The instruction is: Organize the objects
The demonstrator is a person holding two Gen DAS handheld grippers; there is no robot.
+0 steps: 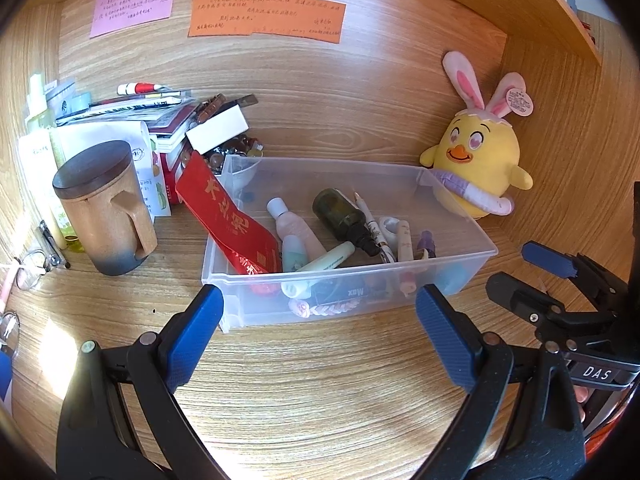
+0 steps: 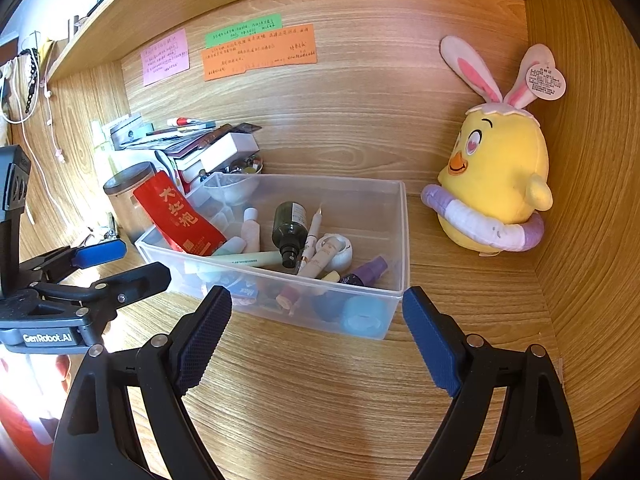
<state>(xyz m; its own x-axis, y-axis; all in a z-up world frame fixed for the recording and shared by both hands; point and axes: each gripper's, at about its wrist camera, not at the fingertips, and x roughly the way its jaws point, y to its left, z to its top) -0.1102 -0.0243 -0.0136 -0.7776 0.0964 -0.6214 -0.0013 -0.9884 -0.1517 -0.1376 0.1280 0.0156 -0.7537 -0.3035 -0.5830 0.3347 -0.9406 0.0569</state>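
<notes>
A clear plastic bin (image 1: 340, 174) (image 2: 344, 196) sits on the wooden desk. In it lie a red packet (image 1: 228, 220) (image 2: 176, 216), a dark green bottle (image 1: 340, 212) (image 2: 289, 226), a pink bottle (image 1: 294, 226), a pen (image 1: 370, 220), a purple bottle (image 2: 370, 272) and several small tubes. My left gripper (image 1: 320, 294) (image 2: 140, 262) stands open just short of the bin's front wall, nothing between its fingers. My right gripper (image 2: 317, 296) (image 1: 520, 268) is open too, empty, facing the bin's near right corner.
A yellow chick plush with rabbit ears (image 1: 480, 156) (image 2: 496, 184) sits in the right back corner. Left of the bin stand a lidded brown mug (image 1: 104, 208), a pile of books and a white box (image 1: 218, 128). Coloured notes (image 1: 266, 16) hang on the back panel.
</notes>
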